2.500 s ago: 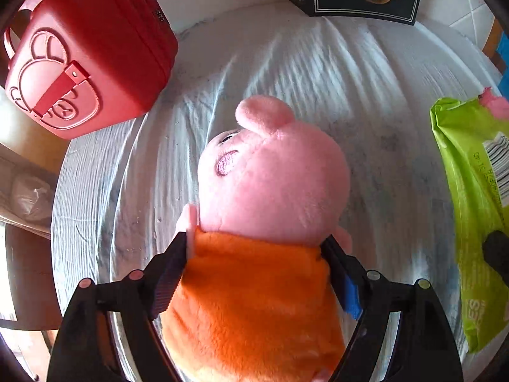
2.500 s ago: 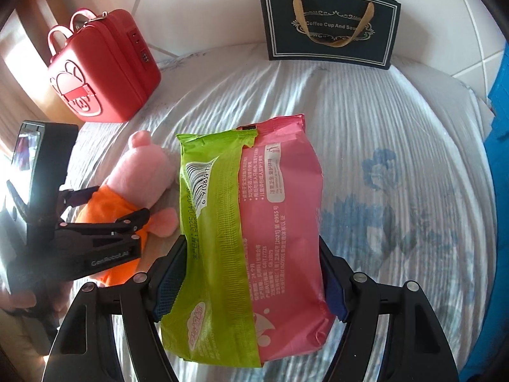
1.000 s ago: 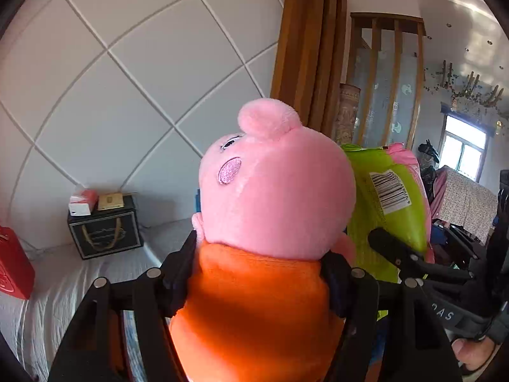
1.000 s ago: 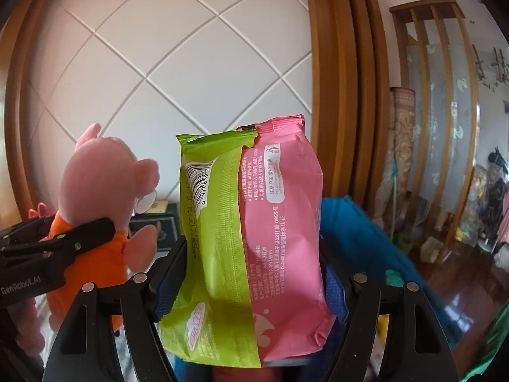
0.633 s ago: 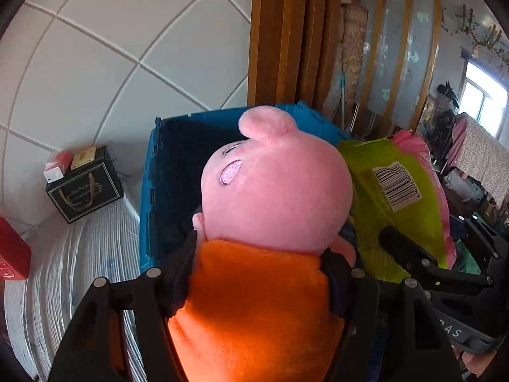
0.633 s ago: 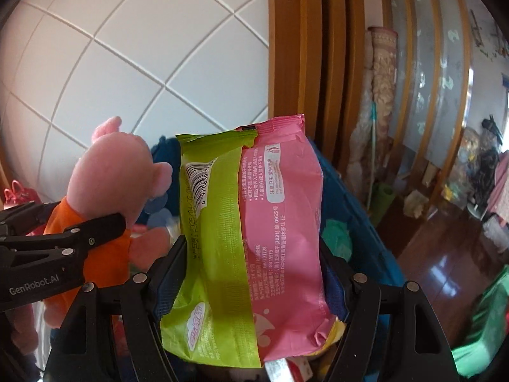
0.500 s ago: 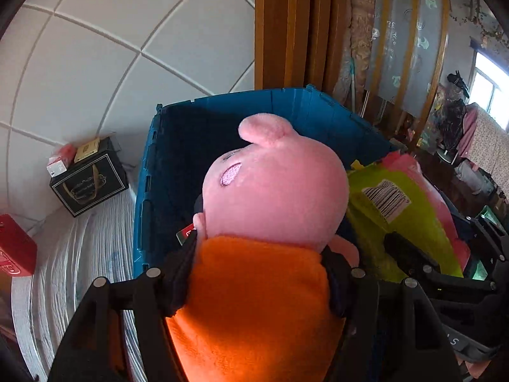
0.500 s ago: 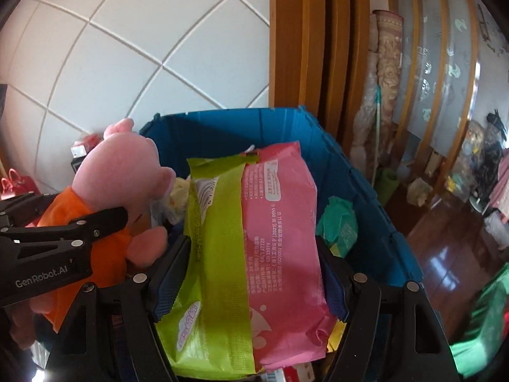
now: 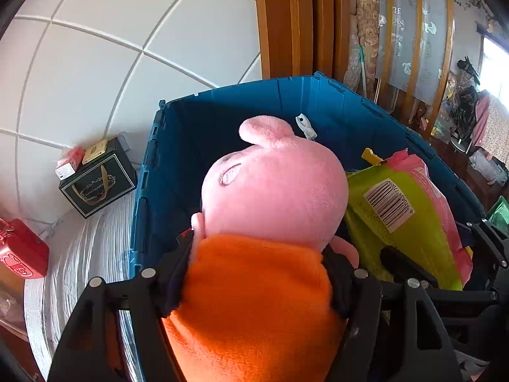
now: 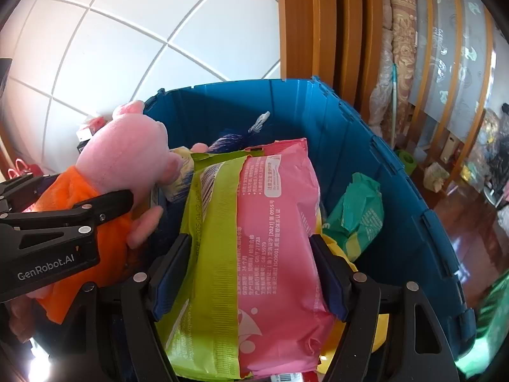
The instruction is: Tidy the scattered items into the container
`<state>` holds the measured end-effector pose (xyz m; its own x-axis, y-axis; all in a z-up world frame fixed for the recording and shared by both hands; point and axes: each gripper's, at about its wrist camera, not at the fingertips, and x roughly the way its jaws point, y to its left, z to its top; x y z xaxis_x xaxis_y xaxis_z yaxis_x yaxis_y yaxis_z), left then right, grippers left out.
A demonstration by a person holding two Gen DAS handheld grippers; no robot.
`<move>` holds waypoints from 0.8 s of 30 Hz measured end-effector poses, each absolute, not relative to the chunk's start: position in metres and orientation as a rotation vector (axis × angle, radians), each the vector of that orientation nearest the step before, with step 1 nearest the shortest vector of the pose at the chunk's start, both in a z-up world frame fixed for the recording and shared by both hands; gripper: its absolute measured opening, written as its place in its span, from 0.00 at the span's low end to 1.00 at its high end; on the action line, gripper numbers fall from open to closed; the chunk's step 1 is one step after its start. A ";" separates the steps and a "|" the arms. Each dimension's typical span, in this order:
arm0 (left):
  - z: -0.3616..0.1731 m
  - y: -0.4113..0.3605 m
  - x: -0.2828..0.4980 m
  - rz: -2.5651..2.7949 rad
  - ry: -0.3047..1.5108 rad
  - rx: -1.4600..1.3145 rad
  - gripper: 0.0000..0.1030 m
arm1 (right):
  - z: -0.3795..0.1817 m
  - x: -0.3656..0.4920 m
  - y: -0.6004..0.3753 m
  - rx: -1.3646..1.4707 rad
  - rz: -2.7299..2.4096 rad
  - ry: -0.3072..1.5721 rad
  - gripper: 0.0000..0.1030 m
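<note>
Pinching the orange body of a plush pig [image 9: 273,191] between the pads of the left gripper [image 9: 257,258]; has just been easing those jaws wider, yet still presses the fabric on both sides. Carries the pink head upright over the left part of an open blue crate [image 9: 222,108], snout toward the far wall.

Clamps, with the right gripper [image 10: 249,250], a pink-and-green wet-wipe pack [image 10: 254,222] across its width, pads set against both long edges. Holds that pack tilted, lower end toward the camera, above the crate's contents and just right of the pig.

Looks down past both onto a crumpled green packet [image 10: 359,213] by the crate's right wall, something yellow [image 10: 366,267] beneath it, and a dark blue tasselled item [image 10: 235,140] further in.

Shows, left of the crate, a white ribbed bedsheet [image 9: 82,254], with a red case [image 9: 19,254] at its edge and a black gift bag [image 9: 98,184] against the quilted white wall [image 9: 127,31]. Ends, beyond the crate, in wooden posts [image 9: 286,16].
</note>
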<state>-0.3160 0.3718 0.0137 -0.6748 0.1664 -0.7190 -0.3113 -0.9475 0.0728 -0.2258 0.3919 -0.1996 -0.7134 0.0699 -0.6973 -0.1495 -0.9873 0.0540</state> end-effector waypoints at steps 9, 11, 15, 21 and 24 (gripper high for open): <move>0.045 0.358 -0.279 2.761 0.304 -0.949 0.74 | -0.179 -0.205 0.390 -0.962 2.845 0.145 0.99; 0.059 0.352 -0.266 2.798 0.284 -0.866 0.77 | -0.170 -0.195 0.388 -0.924 2.849 0.130 1.00; 0.080 0.334 -0.236 2.820 0.218 -0.769 0.94 | -0.156 -0.172 0.379 -0.863 2.859 0.113 1.00; 0.087 0.306 -0.188 2.807 0.166 -0.708 0.97 | -0.139 -0.135 0.357 -0.811 2.862 0.095 1.00; 0.084 0.294 -0.168 2.794 0.143 -0.735 0.97 | -0.135 -0.116 0.343 -0.801 2.863 0.088 1.00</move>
